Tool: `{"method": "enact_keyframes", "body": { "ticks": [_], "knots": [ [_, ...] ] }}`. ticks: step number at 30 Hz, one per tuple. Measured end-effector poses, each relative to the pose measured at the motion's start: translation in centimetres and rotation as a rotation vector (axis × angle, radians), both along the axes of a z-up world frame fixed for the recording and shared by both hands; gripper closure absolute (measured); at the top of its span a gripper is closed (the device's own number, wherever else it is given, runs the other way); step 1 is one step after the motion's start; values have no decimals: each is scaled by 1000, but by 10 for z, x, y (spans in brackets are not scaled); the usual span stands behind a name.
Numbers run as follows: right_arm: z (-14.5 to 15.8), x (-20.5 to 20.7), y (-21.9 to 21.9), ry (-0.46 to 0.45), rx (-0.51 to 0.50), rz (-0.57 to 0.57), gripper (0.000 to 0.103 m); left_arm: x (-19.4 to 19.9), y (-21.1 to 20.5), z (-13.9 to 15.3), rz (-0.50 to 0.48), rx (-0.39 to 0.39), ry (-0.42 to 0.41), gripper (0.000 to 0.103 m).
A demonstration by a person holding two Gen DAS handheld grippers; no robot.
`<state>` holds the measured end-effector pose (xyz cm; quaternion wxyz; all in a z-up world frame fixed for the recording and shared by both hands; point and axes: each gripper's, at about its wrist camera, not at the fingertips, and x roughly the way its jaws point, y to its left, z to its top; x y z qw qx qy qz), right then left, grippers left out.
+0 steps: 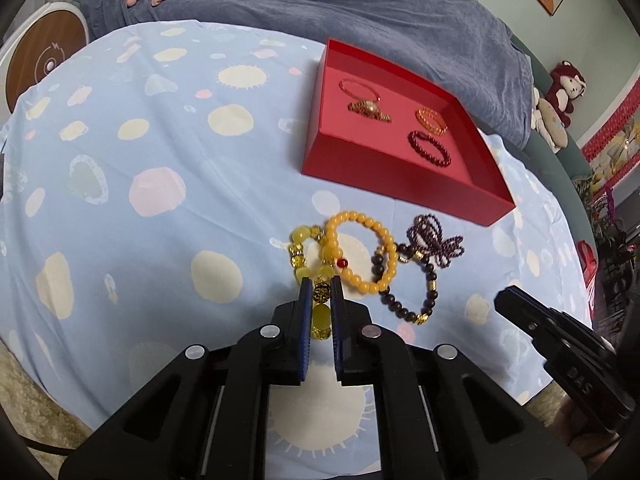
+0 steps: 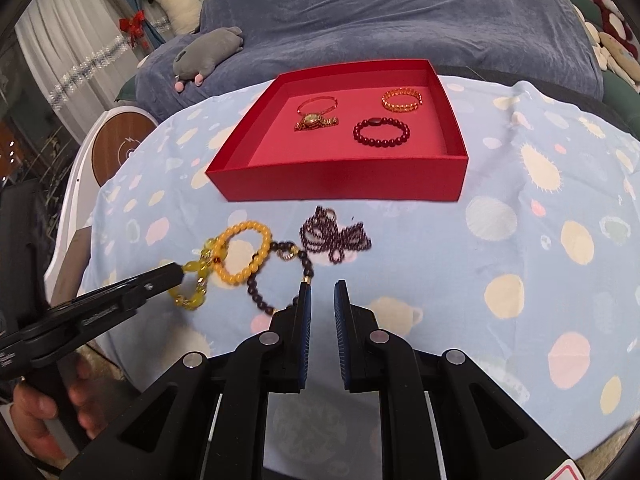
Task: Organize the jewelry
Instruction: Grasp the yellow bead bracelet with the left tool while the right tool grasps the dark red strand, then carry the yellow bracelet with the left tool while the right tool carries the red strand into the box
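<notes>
- Left wrist view: the left gripper [image 1: 320, 300], at lower centre, is clamped on the near beads of the yellow-green bead bracelet [image 1: 308, 264], which lies on the spotted blue tabletop cloth [image 1: 160, 208]. I judge it light and limp, a strung loop of hard, smooth beads that will sag and swing; pinching across a single bead, as here, is the sensible hold, though round beads may slip.
- Its far side touches, and seems to overlap, the orange bead bracelet [image 1: 362, 254]; whether they are caught together I cannot tell.
- The dark bead bracelet [image 1: 404, 292] and the purple bead tangle [image 1: 434, 246] lie right of centre; the red tray [image 1: 400, 178] at upper right holds four pieces.
- The bracelet's nearest beads are hidden between the pads.
- Right wrist view: the right gripper [image 2: 323, 292], at lower centre, stands nearly together with nothing between the pads, over bare cloth just right of the dark bracelet.
- The left gripper comes in from the lower left and covers part of the yellow-green bracelet.
- The person's hand [image 2: 44, 408] is cut off by the frame edge.
</notes>
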<state>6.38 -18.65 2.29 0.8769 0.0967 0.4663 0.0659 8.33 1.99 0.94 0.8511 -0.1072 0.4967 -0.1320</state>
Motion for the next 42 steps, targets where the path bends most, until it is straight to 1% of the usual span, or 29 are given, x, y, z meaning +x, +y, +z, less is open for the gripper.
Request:
{"method": "enact_keyframes", "body": {
  "ticks": [6, 11, 12, 14, 15, 22, 24, 26, 30, 37, 42],
  "knots": [
    [-7, 27, -1, 3, -17, -6, 90, 7, 6, 16, 28, -24, -24, 94],
    [-15, 44, -2, 14, -30, -9, 89, 12, 10, 22, 32, -39, -33, 94],
    [-17, 47, -2, 15, -32, -11, 88, 13, 10, 22, 31, -39, -34, 94],
    [-18, 50, -4, 11, -34, -19, 69, 14, 9, 21, 27, -28, -32, 94],
    [-18, 52, -5, 5, -36, -26, 67, 15, 9, 21, 25, -28, -31, 94],
    [-30, 64, -5, 34, -35, -19, 66, 18, 7, 18, 19, -31, -22, 94],
    [-32, 65, -4, 39, -35, -12, 70, 19, 7, 18, 17, -32, -21, 94],
    [-34, 65, -1, 45, -36, 2, 83, 19, 7, 17, 15, -34, -19, 94],
    [-32, 60, -1, 40, -30, 6, 99, 18, 7, 17, 19, -35, -18, 94],
    [-15, 43, -6, -2, -17, -15, 99, 14, 7, 23, 24, -43, -32, 94],
    [2, 26, -15, -30, 6, -55, 99, 8, 8, 37, 18, -55, -61, 94]
  ]
}}
